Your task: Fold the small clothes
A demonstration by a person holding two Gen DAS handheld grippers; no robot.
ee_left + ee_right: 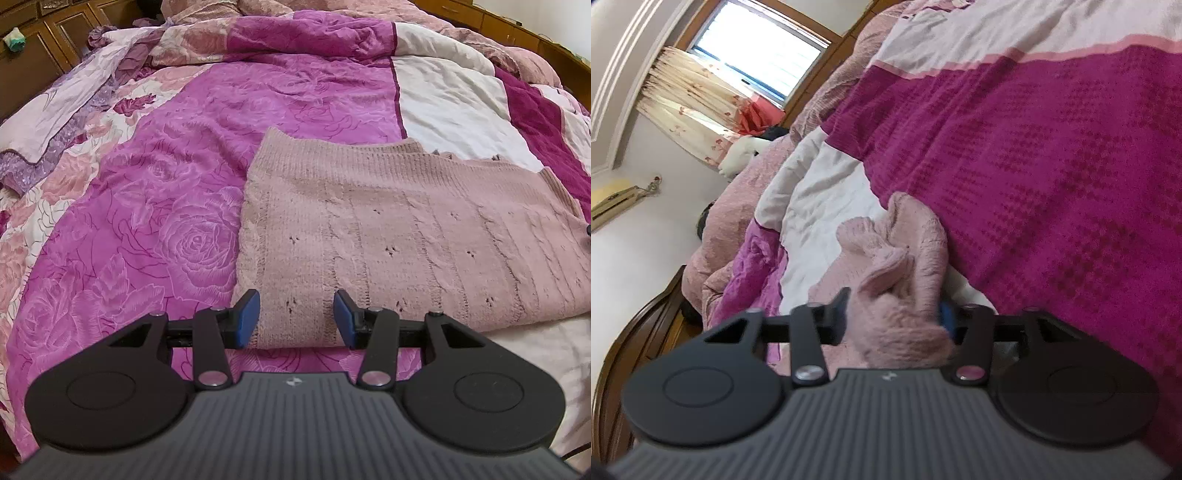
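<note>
Fingers (248,314) of both grippers clamp pink knit sweater (406,236) edges.

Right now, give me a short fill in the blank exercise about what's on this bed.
1. The knitted sweater lying on the bedspread is pale ____.
2. The right gripper is shut on a bunched part of the ____.
3. The pads on the left gripper are coloured ____.

Missing words: pink; sweater; blue
</note>
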